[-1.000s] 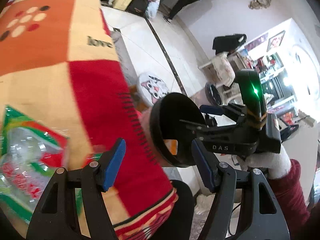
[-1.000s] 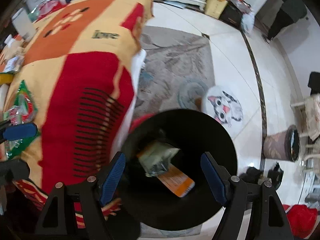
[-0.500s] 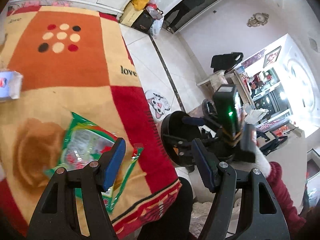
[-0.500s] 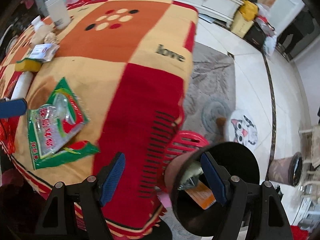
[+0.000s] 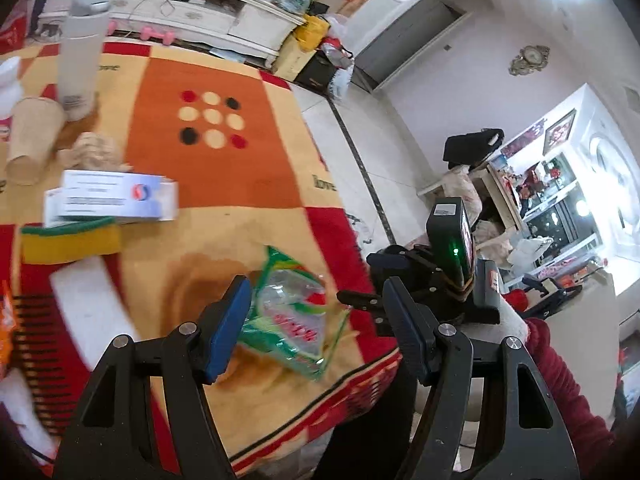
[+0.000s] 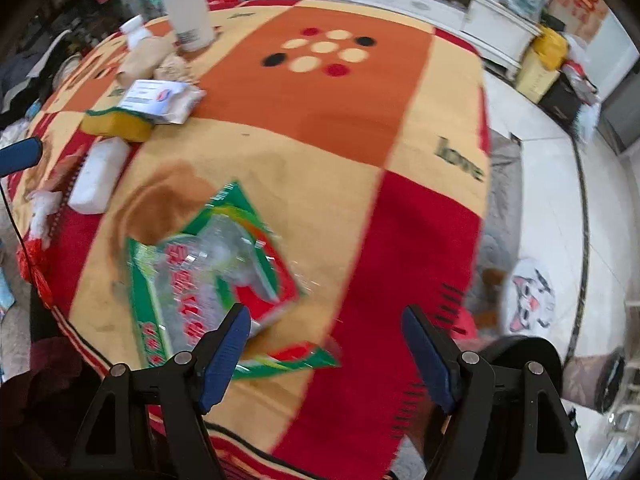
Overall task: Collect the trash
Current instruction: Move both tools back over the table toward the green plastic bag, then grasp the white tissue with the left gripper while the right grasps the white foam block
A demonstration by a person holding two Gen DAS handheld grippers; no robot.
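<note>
A crumpled green, red and clear plastic wrapper [image 5: 292, 316] lies near the front edge of the table with the orange, red and cream cloth [image 5: 208, 184]. It also shows in the right wrist view [image 6: 216, 276]. My left gripper [image 5: 320, 320] is open and empty, hovering above the wrapper. My right gripper [image 6: 328, 344] is open and empty, above the cloth just right of the wrapper. The right gripper's body shows in the left wrist view [image 5: 448, 272] at the table's right edge. The black trash bin [image 6: 524, 356] peeks out at lower right.
Farther back lie a white tissue pack [image 6: 160, 98], a yellow-green sponge [image 6: 116, 124], a white block [image 6: 100, 176], a paper cup [image 5: 30, 140] and a tall white bottle [image 6: 186, 12]. A grey rug and cat mat [image 6: 532, 300] lie on the tiled floor right of the table.
Both grippers have swung up and left from the bin beside the table to above the tabletop. The wrapper now sits between or near the fingers; the bin has dropped to the frame edge.
</note>
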